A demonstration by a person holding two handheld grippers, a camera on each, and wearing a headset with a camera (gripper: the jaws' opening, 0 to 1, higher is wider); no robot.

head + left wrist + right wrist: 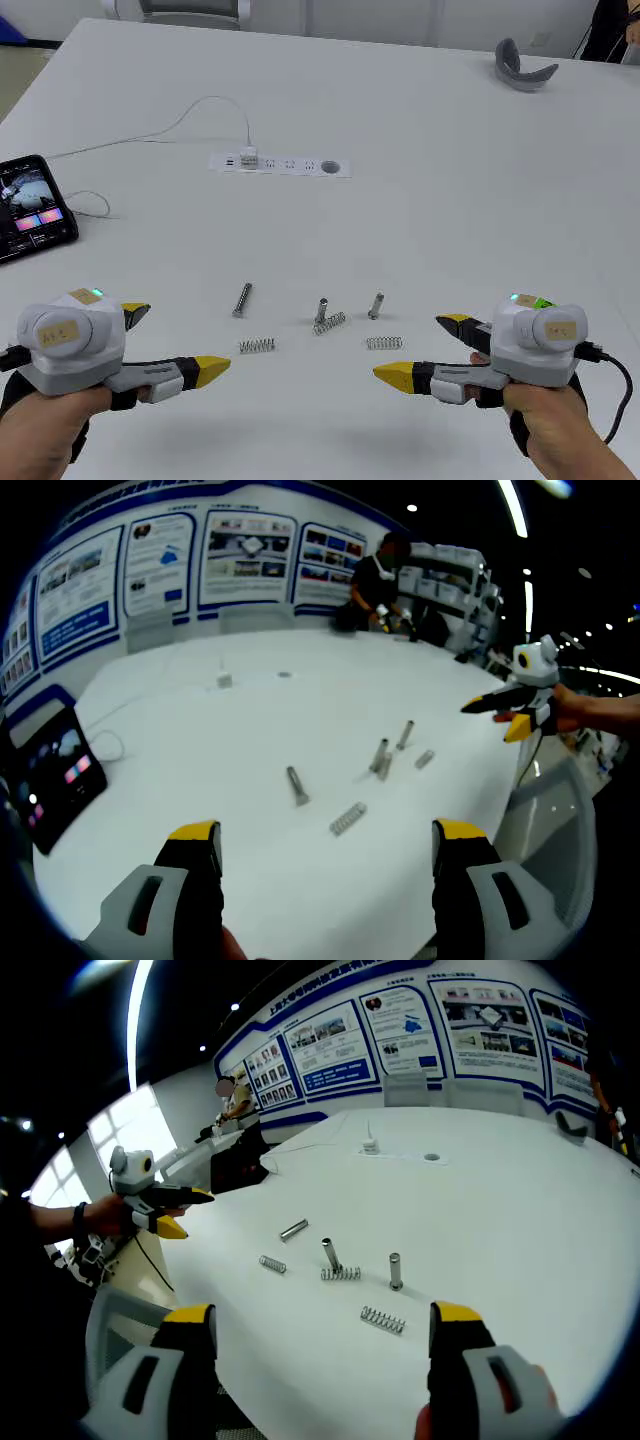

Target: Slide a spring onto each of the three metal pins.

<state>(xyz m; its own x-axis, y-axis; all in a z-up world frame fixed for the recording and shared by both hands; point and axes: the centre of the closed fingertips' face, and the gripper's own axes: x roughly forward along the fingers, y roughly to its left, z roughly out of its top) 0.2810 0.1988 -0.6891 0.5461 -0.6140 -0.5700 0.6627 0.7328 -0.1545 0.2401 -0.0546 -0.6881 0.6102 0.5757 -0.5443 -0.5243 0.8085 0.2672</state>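
Three metal pins are on the white table (450, 180). One pin (242, 299) lies flat at the left; the middle pin (322, 309) and the right pin (376, 305) stand upright. Three loose springs lie by them: left spring (257, 346), middle spring (330, 323) touching the middle pin's base, right spring (384, 343). No spring sits on a pin. My left gripper (178, 340) is open at the lower left, my right gripper (420, 348) open at the lower right, both empty. The lying pin (296, 784) and a spring (348, 818) are ahead of the left jaws; a spring (382, 1319) and the right pin (395, 1271) are ahead of the right jaws.
A white power strip (280, 164) with a plug and cable lies further back. A tablet (30, 205) sits at the left edge and a grey curved band (522, 68) at the far right. A person (375, 580) stands beyond the table.
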